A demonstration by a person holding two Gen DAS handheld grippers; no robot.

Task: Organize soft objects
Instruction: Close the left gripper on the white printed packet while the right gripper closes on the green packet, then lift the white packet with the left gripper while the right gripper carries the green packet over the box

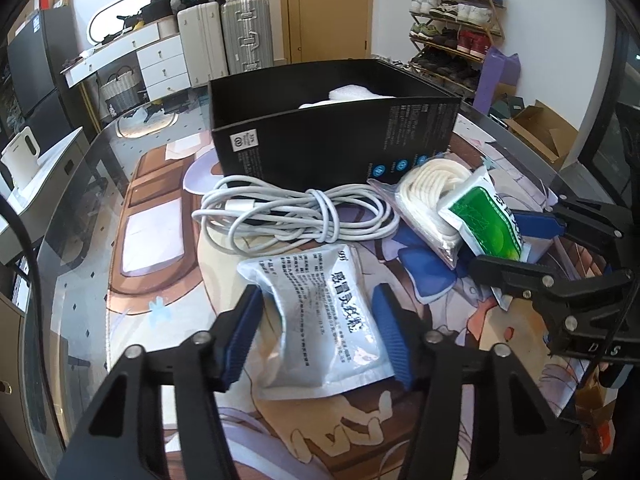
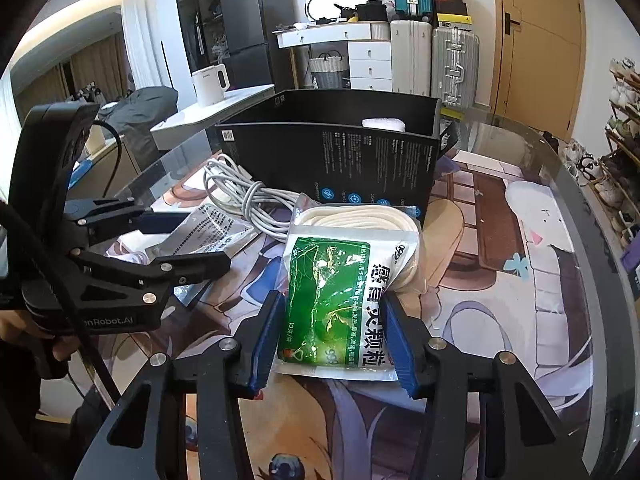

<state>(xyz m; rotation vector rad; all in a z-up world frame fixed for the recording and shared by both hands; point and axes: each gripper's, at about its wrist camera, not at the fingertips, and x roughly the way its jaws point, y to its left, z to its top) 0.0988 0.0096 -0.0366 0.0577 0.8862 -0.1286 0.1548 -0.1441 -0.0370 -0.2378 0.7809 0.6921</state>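
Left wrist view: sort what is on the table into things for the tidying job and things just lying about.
For the job:
silver sachet, in the left tongs
green sachet, in the right tongs
bagged white rope
white cable
black box

Lying about:
printed mat
white kettle
suitcases
shoe rack

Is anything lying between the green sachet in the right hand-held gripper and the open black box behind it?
Yes. The bag of white rope lies between the green sachet and the black box, with the sachet's far end resting on it. The box's near wall must also be cleared. The right hand-held gripper brackets the sachet.
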